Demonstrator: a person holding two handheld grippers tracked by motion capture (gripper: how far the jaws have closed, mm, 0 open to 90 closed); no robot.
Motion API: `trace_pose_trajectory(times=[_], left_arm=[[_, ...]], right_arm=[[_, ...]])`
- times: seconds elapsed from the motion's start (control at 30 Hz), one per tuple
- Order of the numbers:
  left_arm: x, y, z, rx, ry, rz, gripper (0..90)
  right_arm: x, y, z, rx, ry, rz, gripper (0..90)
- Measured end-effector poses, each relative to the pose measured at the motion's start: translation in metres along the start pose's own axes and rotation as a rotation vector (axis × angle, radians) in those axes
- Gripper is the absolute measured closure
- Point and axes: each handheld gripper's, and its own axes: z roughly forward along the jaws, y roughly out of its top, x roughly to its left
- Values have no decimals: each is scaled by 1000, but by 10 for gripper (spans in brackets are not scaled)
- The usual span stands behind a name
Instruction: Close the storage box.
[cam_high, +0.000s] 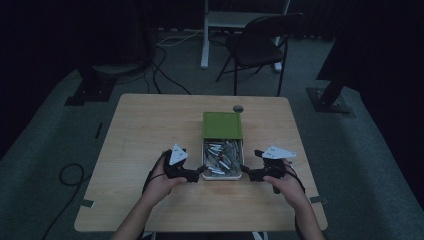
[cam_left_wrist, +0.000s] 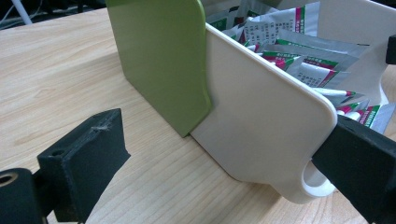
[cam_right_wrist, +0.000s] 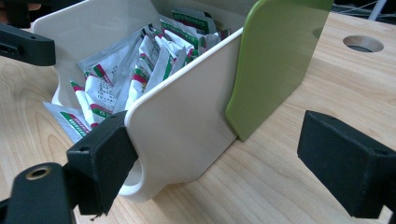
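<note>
The box in the middle of the frame is cream-white, its sliding lid olive green. The sachets inside are silver with green and red-pink bands and small dark print. Both tongs are matt black. The desk is pale wood grain.

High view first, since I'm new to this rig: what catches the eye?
A cream plastic box of silver sachets, its green sliding lid pushed halfway back, sits mid-table. The left gripper and right gripper, jaws open, flank its near corners.
</note>
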Motion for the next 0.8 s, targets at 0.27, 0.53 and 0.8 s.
trace_pose_trajectory(times=[0.27,0.53,0.8], left_arm=[[5,2,2,-3,9,-14,46],[10,6,5,-11,7,-37,46],[11,11,10,-3,20,-27,47]], right_arm=[[-1,4,4,-1,-5,-4,121],[-4,10,7,-6,-18,6,121],[-11,14,11,1,-36,12,121]])
